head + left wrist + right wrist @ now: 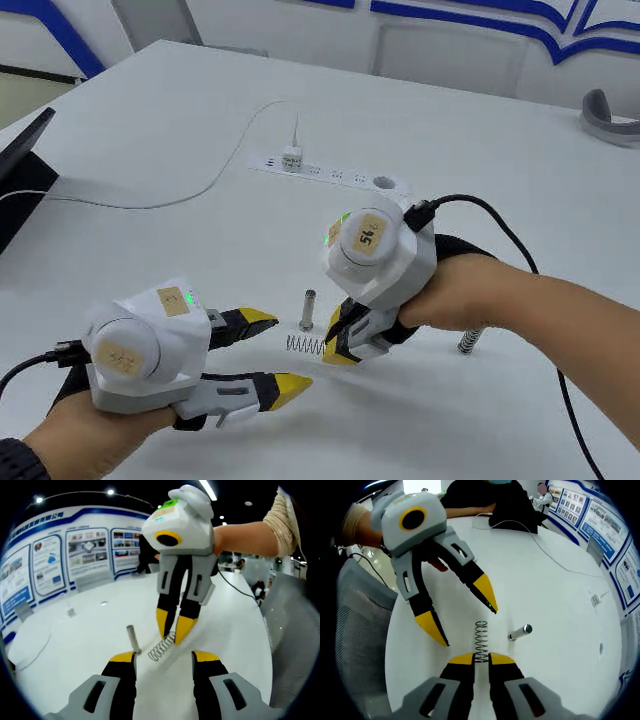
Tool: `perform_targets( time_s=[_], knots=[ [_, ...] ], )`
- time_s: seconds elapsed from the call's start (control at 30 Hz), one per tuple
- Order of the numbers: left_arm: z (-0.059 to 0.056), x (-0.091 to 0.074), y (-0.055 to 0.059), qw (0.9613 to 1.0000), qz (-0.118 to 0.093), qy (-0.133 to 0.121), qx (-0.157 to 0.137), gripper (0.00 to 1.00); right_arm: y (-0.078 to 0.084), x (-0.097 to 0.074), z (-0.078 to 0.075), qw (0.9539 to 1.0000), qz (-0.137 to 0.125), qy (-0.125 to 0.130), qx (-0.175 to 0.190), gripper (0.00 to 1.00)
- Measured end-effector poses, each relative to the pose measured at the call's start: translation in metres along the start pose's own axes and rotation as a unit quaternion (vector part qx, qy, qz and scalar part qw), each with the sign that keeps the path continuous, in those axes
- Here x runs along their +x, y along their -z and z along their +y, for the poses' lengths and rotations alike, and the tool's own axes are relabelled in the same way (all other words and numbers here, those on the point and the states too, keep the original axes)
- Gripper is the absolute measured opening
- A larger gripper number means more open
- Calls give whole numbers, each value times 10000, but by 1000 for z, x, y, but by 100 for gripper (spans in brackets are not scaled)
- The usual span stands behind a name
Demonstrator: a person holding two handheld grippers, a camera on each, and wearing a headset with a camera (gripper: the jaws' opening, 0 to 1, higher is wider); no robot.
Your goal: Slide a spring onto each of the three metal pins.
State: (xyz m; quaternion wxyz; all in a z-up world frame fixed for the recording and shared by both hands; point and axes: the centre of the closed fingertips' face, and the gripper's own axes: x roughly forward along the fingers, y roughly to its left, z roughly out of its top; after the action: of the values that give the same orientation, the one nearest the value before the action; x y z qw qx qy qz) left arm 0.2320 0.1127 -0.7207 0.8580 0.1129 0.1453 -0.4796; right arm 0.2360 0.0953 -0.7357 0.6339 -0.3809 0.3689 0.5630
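Counter: a broad white counter [150,120] carries the work, with blue-trimmed wall panels behind it.
Right gripper: the right gripper [337,350] tilts down onto the middle of the counter. Its jaws are pressed together on one end of the spring.
Spring: the spring [305,345] lies on its side on the counter. One end is pinched in the right jaws and the free end points toward the left gripper. It sits just in front of the foot of the pin; I cannot tell if they touch.
Pin: the metal pin [307,310] stands upright in the head view, its shaft bare.
Left gripper: the left gripper [282,352] is held low at the near left. Its jaws are spread wide and hold nothing, with the tips aimed at the spring and short of it.
Second coil: a small coil [468,341] stands by the right wrist, partly hidden by the arm and too small to read further.
Far side: a power strip [330,175] holds a white plug [292,157], and a thin cable [200,185] trails off to the left.
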Motion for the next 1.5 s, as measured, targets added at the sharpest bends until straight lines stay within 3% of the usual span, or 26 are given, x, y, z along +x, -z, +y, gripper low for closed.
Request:
perform_targets(
  time_s=[0.27,0.47,0.73,1.1,1.5],
  knots=[
    [-12,5,-5,9994,-28,200,292,31,6,-10,14,9987,168,-259,-397,12],
    [-18,6,-5,9984,-23,335,451,22,2,-15,17,9975,240,-305,-583,12],
    [-20,7,-3,9976,1,359,589,13,3,-18,23,9964,358,-386,-671,12],
    [-23,10,-4,9973,18,430,593,12,-14,-33,25,9960,271,-330,-788,12],
    [-27,12,-7,9975,-10,491,507,11,-32,-38,29,9955,62,-321,-891,12]
  ],
)
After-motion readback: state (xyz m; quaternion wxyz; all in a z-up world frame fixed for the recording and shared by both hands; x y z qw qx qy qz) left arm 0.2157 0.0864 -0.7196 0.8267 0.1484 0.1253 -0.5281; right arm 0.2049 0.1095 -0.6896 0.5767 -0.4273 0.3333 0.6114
